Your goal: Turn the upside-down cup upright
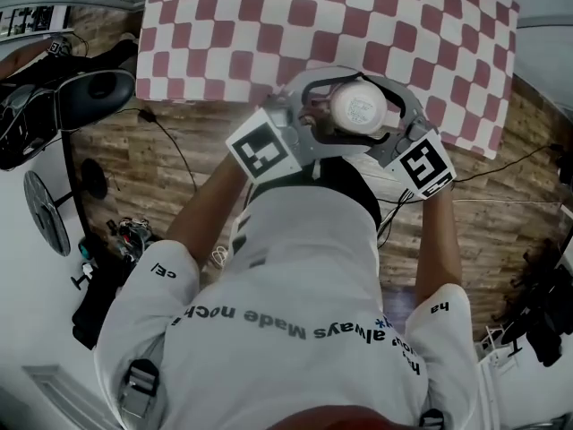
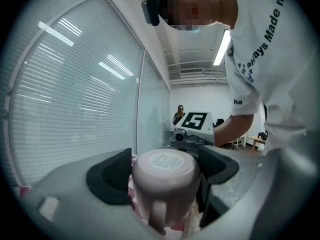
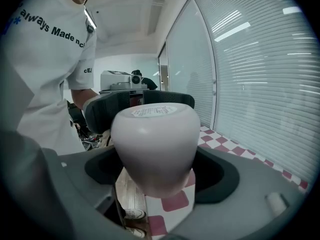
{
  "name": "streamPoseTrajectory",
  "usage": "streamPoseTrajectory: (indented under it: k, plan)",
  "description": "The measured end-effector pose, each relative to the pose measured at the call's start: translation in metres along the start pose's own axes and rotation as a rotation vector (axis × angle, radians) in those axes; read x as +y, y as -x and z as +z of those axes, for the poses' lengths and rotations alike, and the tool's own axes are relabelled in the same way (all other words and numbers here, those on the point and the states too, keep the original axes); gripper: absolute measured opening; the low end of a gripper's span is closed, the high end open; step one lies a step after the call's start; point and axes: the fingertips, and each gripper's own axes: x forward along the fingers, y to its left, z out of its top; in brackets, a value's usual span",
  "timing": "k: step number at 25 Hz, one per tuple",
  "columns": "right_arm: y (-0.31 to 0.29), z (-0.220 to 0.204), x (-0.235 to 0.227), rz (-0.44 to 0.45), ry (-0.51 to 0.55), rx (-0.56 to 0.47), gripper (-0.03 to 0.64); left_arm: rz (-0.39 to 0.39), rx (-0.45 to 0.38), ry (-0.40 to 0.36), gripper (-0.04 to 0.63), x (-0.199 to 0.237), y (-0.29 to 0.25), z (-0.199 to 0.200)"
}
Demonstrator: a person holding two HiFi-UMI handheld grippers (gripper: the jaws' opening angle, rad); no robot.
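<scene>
1. A red-and-white checkered tablecloth [image 1: 269, 25] fills the top of the head view.
2. The person's white T-shirt [image 1: 295, 267] reads "always Made"; the rest is cut off.
3. The left gripper [image 2: 162, 171] and right gripper [image 3: 155, 149] both have their jaws spread wide, flanking the cup.
4. The pink cup [image 1: 358, 104] sits base-up by the cloth's near edge.
5. The round white sticker [image 3: 150, 111] on its base has print too tiny to read.

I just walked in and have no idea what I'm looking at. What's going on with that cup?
A person stands at a table with a red-and-white checked cloth, holding a gripper in each hand. The left gripper and the right gripper flank a pale cup from opposite sides. The cup is bottom-up at the cloth's near edge, its handle facing the left gripper. Both sets of jaws stand wide apart around it with no squeeze showing, so it is not yet turned upright.
</scene>
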Motion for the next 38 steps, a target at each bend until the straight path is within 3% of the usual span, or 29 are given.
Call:
streamPoseTrajectory:
  k: [17, 38]
  plan:
    - [-0.051, -0.116, -0.037, -0.009, -0.052, 0.040, 0.425, -0.027, 0.065, 0.015, 0.419, 0.022, -0.034, -0.127]
    - [-0.093, -0.205, -0.060, -0.023, -0.017, 0.153, 0.425, -0.011, 0.088, 0.063, 0.419, 0.038, -0.050, -0.227]
